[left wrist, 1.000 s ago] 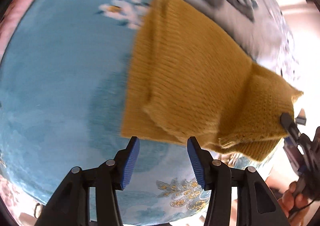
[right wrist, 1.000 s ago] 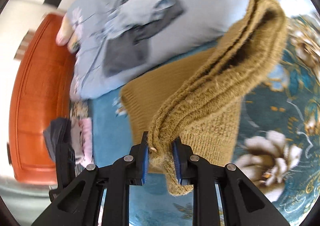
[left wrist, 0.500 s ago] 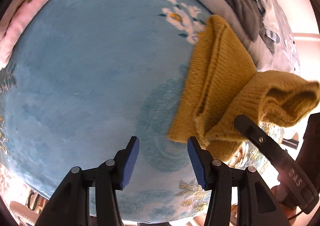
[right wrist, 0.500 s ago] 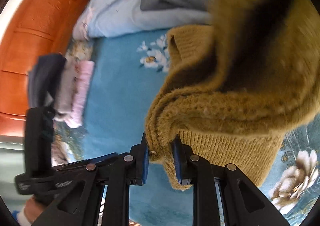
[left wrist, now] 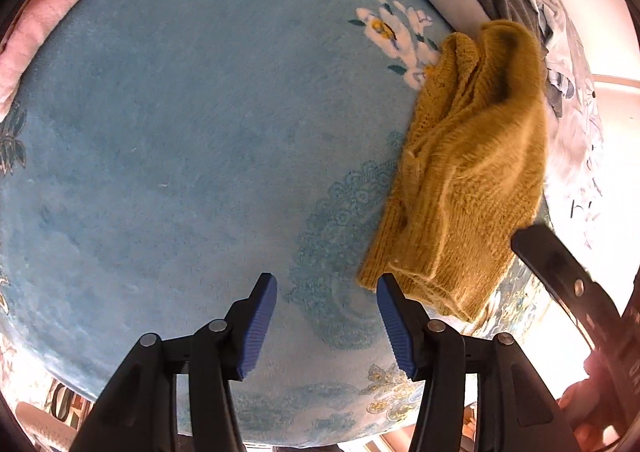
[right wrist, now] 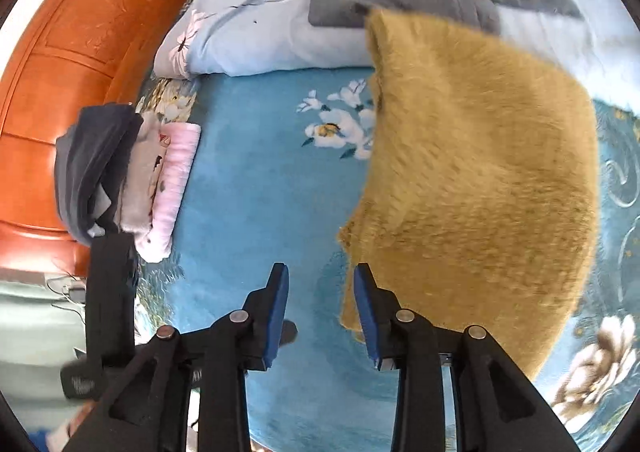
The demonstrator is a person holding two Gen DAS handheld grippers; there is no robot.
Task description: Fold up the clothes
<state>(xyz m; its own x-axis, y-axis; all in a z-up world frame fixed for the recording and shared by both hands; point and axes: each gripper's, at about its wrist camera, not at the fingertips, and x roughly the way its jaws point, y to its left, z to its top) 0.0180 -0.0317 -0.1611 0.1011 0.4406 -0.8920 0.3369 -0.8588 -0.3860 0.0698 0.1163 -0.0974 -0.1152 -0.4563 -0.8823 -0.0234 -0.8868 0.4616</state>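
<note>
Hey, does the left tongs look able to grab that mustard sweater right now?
Probably yes. The left tongs are open and empty, and the mustard sweater has its near corner just beside their right finger, lying on the blue blanket with nothing between.

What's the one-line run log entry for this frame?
task: fold clothes | left gripper: open, empty | right gripper: open, empty | mustard sweater: bunched on blue blanket | folded stack: by headboard
</note>
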